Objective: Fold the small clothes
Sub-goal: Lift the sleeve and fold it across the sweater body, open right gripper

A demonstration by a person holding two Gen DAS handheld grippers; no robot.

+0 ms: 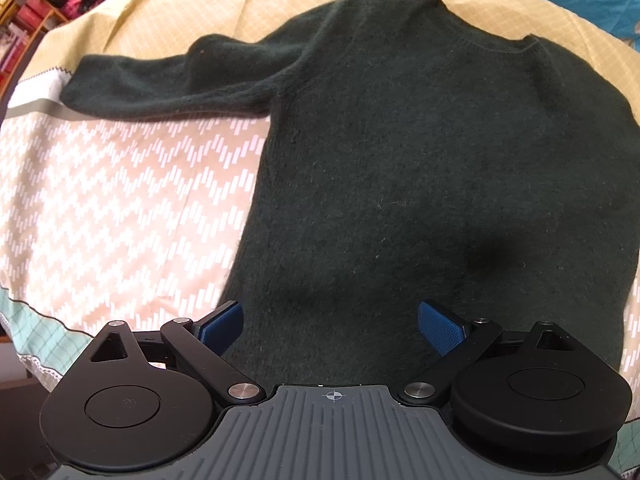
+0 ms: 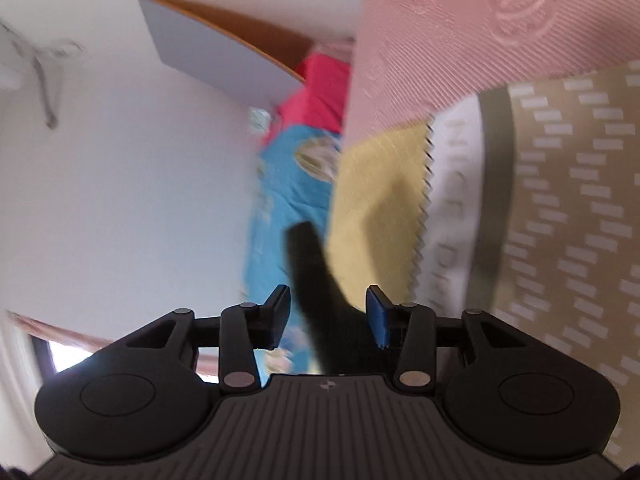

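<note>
the blue-padded fingers of the left gripper stand spread wide over the lower body of a small dark green knitted sweater, holding nothing, the hem lying just under and between them. the sweater lies flat, neckline away from the camera, on a bed cover patterned in beige zigzag and yellow diamond cloth, with one long sleeve stretched out sideways toward the cover's white band. in the blurred, tilted right wrist view, the right gripper has its jaws partly parted with a strip of the dark knit, seemingly the other sleeve, running up between them; the pads appear clear of the cloth on both sides, so a firm hold looks unlikely, though the blur leaves it uncertain. beyond it sit a blue printed blanket, a pink ribbed fabric and a pale wall. the risks from here are judged ones: a loose sleeve could slide out before it is laid across the body; the thick, fuzzy knit could bunch or drag the soft cover beneath; and a wide-open left gripper closing on the hem might pinch bedding along with the garment, skewing the fold.
</note>
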